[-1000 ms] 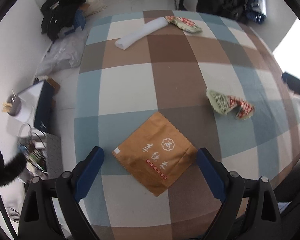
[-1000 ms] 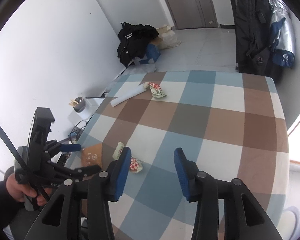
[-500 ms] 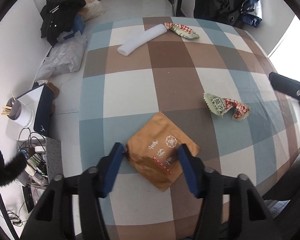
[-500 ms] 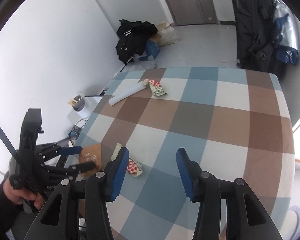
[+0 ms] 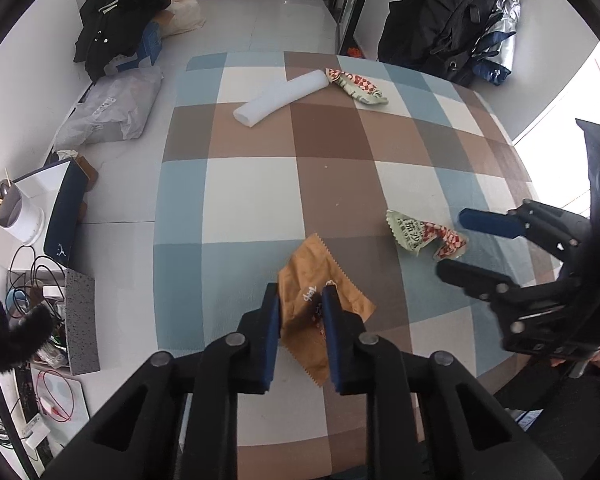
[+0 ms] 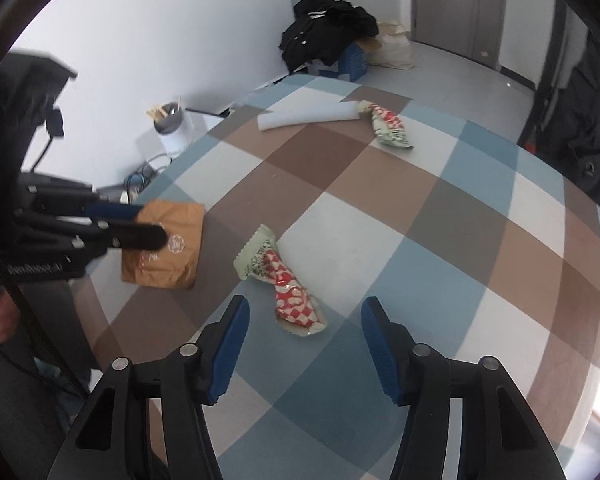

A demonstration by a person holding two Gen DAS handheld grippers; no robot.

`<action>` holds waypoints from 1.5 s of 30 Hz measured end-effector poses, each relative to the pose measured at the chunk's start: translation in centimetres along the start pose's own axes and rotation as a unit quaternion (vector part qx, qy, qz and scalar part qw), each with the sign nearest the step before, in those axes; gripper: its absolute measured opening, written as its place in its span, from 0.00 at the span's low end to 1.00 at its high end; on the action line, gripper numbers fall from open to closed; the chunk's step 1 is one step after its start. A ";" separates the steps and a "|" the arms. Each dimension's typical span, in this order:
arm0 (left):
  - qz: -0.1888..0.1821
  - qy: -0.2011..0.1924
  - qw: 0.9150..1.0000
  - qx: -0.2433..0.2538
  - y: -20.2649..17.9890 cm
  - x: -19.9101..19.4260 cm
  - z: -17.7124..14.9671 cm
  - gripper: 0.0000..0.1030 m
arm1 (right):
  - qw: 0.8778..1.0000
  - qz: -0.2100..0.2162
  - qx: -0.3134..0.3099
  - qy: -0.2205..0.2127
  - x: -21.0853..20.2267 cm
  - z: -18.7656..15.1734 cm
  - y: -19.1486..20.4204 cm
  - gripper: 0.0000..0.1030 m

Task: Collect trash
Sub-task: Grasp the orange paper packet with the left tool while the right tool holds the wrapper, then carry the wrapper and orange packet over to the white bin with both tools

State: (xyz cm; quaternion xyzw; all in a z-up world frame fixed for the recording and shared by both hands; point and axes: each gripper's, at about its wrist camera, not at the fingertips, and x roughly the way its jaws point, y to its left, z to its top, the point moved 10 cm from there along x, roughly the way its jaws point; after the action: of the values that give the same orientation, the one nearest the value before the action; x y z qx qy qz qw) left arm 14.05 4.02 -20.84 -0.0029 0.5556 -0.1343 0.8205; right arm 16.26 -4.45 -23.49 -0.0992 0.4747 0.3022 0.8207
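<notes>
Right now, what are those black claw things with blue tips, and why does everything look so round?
Those are two grabbing tools, one in each of a person's hands. Each carries a small wide-eyed camera looking along its jaws, and that bends the picture round. One picture comes from the left gripper, the other from the right gripper.

Below them is a checked cloth with trash on it. The left jaws are closing on a brown packet, which has crumpled up between them. The right jaws are opening and hold nothing; a red and green wrapper lies just ahead of them. At the far end lie a white roll and another wrapper.
</notes>
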 end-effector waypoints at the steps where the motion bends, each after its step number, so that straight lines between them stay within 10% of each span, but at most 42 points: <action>1: -0.003 -0.001 1.000 -0.001 -0.1 0.0 0.0 0.14 | 1.000 -0.005 -0.008 0.001 0.2 0.0 0.2 0.44; 5: -0.024 0.000 1.000 -0.017 -0.1 -0.2 0.0 0.11 | 1.000 -0.014 -0.017 0.001 0.4 0.0 0.4 0.22; 25: -0.053 -0.024 0.998 -0.007 -2.3 -2.2 0.3 0.01 | 0.992 0.005 0.113 -0.046 -5.5 -1.1 -3.4 0.20; 45: -0.053 -0.067 0.995 0.059 -10.4 -5.8 2.7 0.01 | 0.968 -0.033 0.151 -0.197 -24.4 -2.3 -6.2 0.20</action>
State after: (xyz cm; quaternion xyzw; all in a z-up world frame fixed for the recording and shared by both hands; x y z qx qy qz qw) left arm 12.30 -5.11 -12.95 0.0070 0.4899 -0.2099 0.8461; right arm 9.36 -20.25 -5.04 0.0713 0.3406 0.2134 0.9129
